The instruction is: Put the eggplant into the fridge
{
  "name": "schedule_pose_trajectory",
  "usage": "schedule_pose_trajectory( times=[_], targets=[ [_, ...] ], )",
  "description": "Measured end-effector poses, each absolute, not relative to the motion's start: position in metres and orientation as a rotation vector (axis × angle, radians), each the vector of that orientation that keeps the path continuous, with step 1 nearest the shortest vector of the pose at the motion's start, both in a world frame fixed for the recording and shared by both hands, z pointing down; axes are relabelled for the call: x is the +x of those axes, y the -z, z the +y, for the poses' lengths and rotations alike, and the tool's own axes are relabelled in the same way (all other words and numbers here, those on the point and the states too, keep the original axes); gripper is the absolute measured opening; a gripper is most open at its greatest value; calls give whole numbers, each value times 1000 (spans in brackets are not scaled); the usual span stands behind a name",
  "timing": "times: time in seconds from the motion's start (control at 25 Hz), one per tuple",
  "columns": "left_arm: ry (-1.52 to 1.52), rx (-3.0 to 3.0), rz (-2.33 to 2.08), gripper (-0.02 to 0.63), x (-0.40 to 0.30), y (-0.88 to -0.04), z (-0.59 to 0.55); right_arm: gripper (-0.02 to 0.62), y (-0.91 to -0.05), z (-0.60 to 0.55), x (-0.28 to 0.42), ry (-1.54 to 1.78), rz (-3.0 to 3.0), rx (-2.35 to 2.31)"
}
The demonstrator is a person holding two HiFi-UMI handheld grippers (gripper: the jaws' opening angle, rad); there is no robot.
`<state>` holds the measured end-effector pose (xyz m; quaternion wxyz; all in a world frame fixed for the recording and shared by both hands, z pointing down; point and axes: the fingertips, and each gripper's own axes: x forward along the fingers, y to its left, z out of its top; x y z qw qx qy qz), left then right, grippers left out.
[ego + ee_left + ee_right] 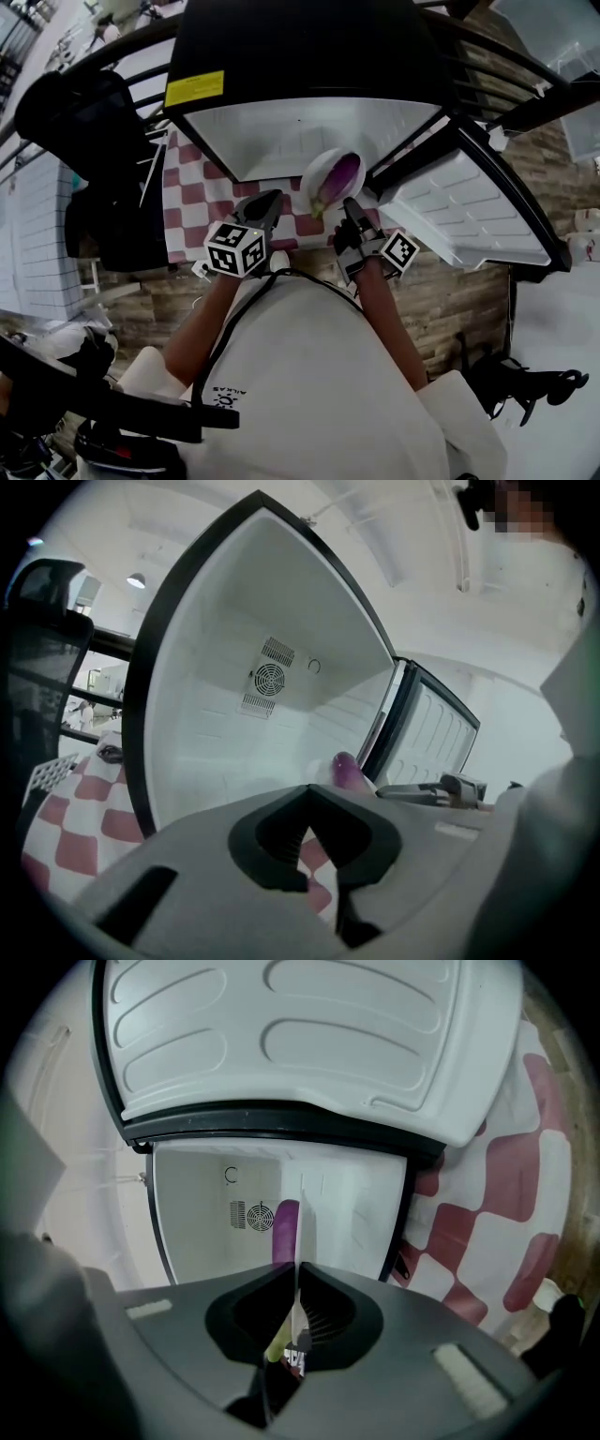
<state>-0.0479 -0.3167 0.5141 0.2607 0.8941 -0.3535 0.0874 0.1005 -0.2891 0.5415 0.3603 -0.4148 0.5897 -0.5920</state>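
A purple eggplant [338, 177] lies on a small white plate [317, 170] held at the mouth of the open fridge [281, 141]. My right gripper [350, 210] is shut on the plate's near rim. In the right gripper view the plate [299, 1232] shows edge-on between the tips of the right gripper [295, 1274], with the eggplant [285, 1228] on its left. My left gripper [263, 202] hovers just left of the plate, shut and holding nothing. In the left gripper view the left gripper [307, 789] faces the fridge's white inside [244, 724], with the eggplant's tip [345, 767] showing past it.
The fridge door [469, 216] stands swung open at the right. The fridge sits on a red and white checked cloth [192, 202]. A black chair [89, 141] stands at the left. A fan vent [269, 677] is on the fridge's back wall.
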Motion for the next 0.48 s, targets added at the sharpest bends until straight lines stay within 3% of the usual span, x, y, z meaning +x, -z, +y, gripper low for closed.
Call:
schedule_pose_trajectory(
  times=[0.48],
  targets=[
    [-266,2455,-881,5,-56,-528,-346,28,-557,-332,111,1452,1471,-1151]
  ],
)
